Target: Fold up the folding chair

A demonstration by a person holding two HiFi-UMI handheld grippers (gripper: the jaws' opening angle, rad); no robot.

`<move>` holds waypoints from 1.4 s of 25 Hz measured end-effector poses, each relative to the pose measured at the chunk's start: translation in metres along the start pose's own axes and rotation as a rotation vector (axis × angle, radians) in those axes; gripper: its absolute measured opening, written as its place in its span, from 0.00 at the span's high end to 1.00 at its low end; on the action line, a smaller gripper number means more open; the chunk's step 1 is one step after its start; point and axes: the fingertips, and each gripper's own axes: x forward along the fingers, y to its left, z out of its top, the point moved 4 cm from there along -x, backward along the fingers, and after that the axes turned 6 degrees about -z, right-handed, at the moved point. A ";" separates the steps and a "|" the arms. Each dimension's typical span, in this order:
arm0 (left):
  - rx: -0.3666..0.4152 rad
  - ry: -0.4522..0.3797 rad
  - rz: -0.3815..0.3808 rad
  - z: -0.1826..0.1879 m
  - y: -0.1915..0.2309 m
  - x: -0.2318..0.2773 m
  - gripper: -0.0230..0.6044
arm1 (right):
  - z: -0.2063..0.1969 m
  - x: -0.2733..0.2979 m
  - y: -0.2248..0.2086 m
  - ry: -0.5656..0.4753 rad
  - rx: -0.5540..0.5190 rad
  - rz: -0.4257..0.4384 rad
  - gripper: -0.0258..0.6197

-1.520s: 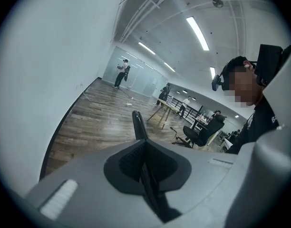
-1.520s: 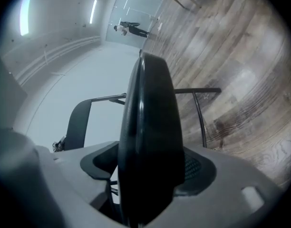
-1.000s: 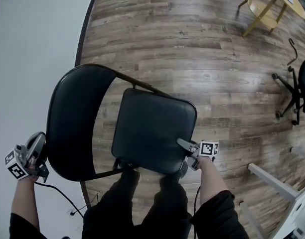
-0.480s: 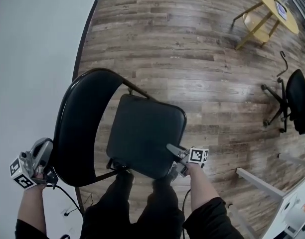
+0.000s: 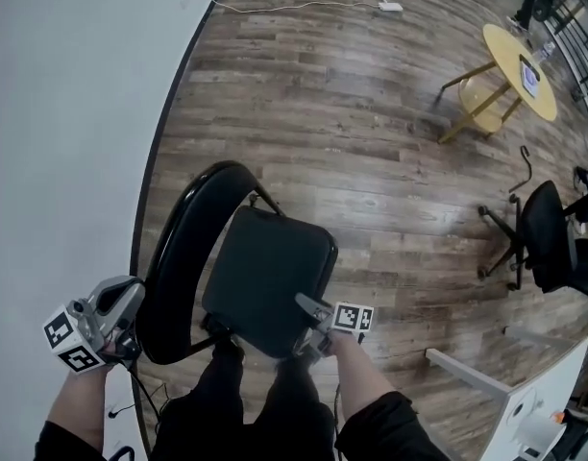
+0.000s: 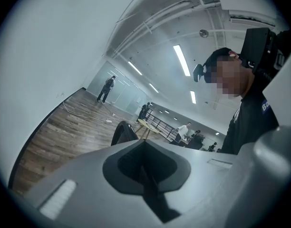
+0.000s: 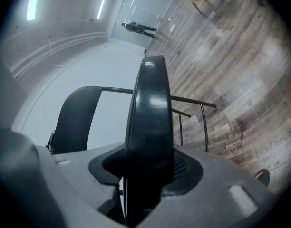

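Wood-plank floor [image 5: 371, 142] beside a white wall [image 5: 63, 113] bears the black folding chair [image 5: 265, 277]. Right tongs [image 5: 311, 323], having just closed further, grip its seat's front edge. Left tongs [image 5: 129, 344] are clenched together beside the backrest.

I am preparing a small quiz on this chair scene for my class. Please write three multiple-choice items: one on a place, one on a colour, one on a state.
1. In the head view, where does the yellow round table stand?
A) upper right, far from the folding chair
B) lower left, against the wall
C) under the folding chair

2. What colour is the folding chair's seat?
A) red
B) black
C) white

3. What is between the right gripper's jaws?
A) nothing
B) a cable
C) the seat's front edge

Answers:
1 A, it shows at upper right.
2 B, the padding is black.
3 C, the jaws, which have just been closing, press on the seat in the right gripper view.
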 end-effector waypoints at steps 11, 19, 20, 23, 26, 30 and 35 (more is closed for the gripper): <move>-0.026 -0.014 -0.048 0.013 -0.027 0.017 0.98 | 0.003 0.024 0.076 0.002 -0.033 -0.177 0.68; -0.030 -0.008 -0.026 0.028 -0.028 0.017 0.99 | 0.005 0.057 0.128 0.010 -0.059 -0.322 0.69; -0.026 -0.006 -0.021 0.030 -0.027 0.015 0.99 | 0.004 0.061 0.134 0.012 -0.061 -0.342 0.69; -0.019 -0.006 -0.009 0.037 -0.020 0.008 0.99 | 0.006 0.073 0.147 0.016 -0.075 -0.389 0.68; -0.020 -0.012 -0.014 0.041 -0.009 0.001 0.98 | 0.007 0.085 0.159 0.021 -0.085 -0.409 0.68; -0.022 -0.015 -0.020 0.043 -0.011 0.002 0.97 | 0.005 0.102 0.180 0.054 -0.098 -0.374 0.70; 0.020 0.000 0.052 0.039 -0.023 0.008 0.98 | 0.002 0.113 0.193 0.110 -0.090 -0.373 0.71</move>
